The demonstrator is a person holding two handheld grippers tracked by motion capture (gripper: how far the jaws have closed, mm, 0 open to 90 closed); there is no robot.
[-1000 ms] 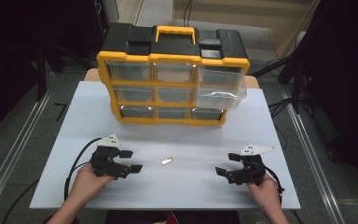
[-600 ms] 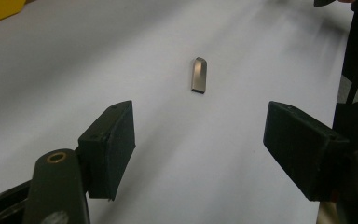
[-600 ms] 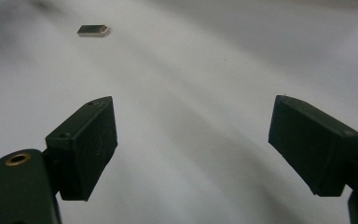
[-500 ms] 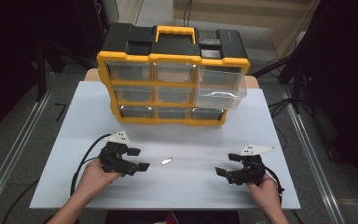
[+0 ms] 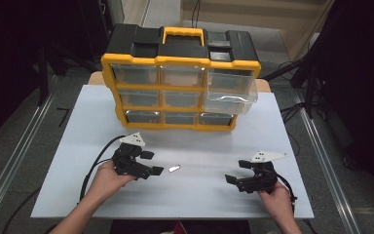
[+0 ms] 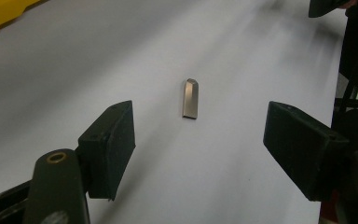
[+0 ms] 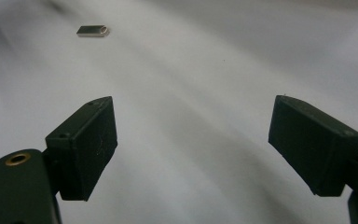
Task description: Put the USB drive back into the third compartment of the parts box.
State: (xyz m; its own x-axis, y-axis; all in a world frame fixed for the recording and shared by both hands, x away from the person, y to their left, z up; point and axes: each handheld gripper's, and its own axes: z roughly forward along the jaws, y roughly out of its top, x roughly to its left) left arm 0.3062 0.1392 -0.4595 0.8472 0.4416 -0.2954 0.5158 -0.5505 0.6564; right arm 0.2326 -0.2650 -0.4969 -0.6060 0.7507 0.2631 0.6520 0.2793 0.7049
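Lab: white table point(image 5: 78, 146), parts organizer point(image 5: 180, 78)

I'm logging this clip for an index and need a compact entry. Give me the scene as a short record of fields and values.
surface: white table top
organizer: yellow and black drawer cabinet at the far side, upright
open drawer: clear drawer on the cabinet's right, pulled out
small item: flat metal piece lying on the table, untouched
left gripper: open, aimed at the metal piece, close to it
right gripper: open, farther from the piece, holding nothing
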